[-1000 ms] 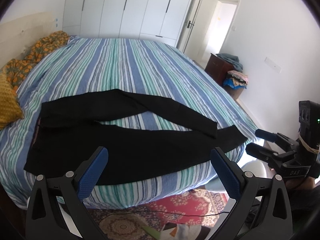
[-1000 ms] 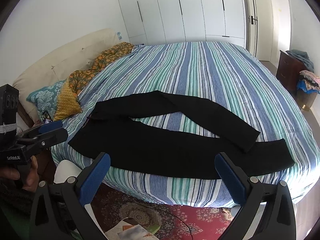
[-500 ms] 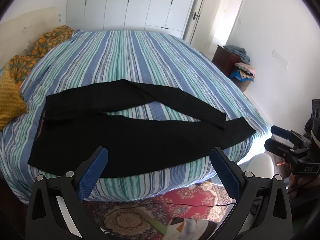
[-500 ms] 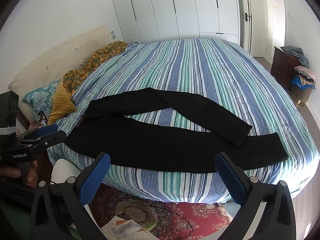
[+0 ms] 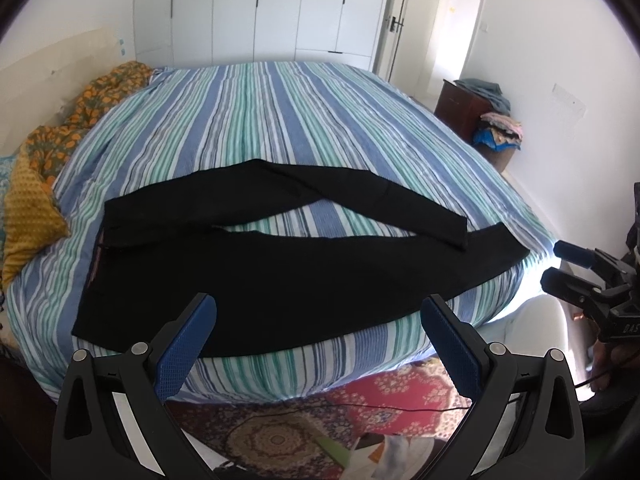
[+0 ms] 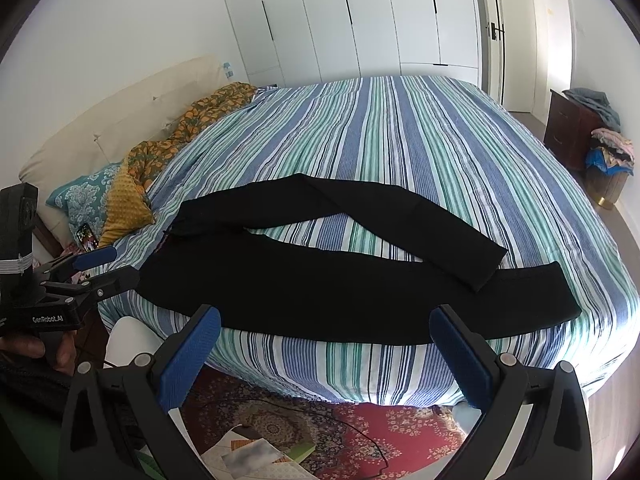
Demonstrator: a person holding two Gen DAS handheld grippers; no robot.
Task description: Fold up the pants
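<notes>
Both claws hang in the air short of the bed, and neither touches anything. Left claw [image 5: 318, 320] has its blue-padded fingers [image 5: 186, 346] spread wide, with only air and the near edge of the bed between them. Right claw [image 6: 324, 334] is spread just as wide and grips nothing. In the right wrist view the left claw shows at the far left, off the waist end of the pants, with a hand [image 6: 38, 350] wrapped round its handle. In the left wrist view the right claw shows at the far right, off the cuff end of the pants, its two dark fingers parted.

Black pants [image 5: 288, 276] lie flat on the striped bedspread [image 5: 280, 120], along the near edge of the bed, and are not yet folded. The waist points toward the pillows [image 6: 120, 200] at the headboard end. The near leg runs straight along the bed edge, its lower hem hanging slightly over the side. The far leg bows away from the near one, so a strip of bedspread shows between them, then angles back and its cuff [image 6: 486, 266] lies on top of the near leg close to that leg's end.

Beyond the bed stands a wall of white wardrobes [image 5: 256, 8]. Past the foot end of the bed a dark wooden cabinet [image 6: 568, 132] carries a heap of clothes. Below the bed edge a red patterned rug [image 6: 392, 436] covers the floor, with loose papers [image 6: 256, 460] and a thin cable on it.
</notes>
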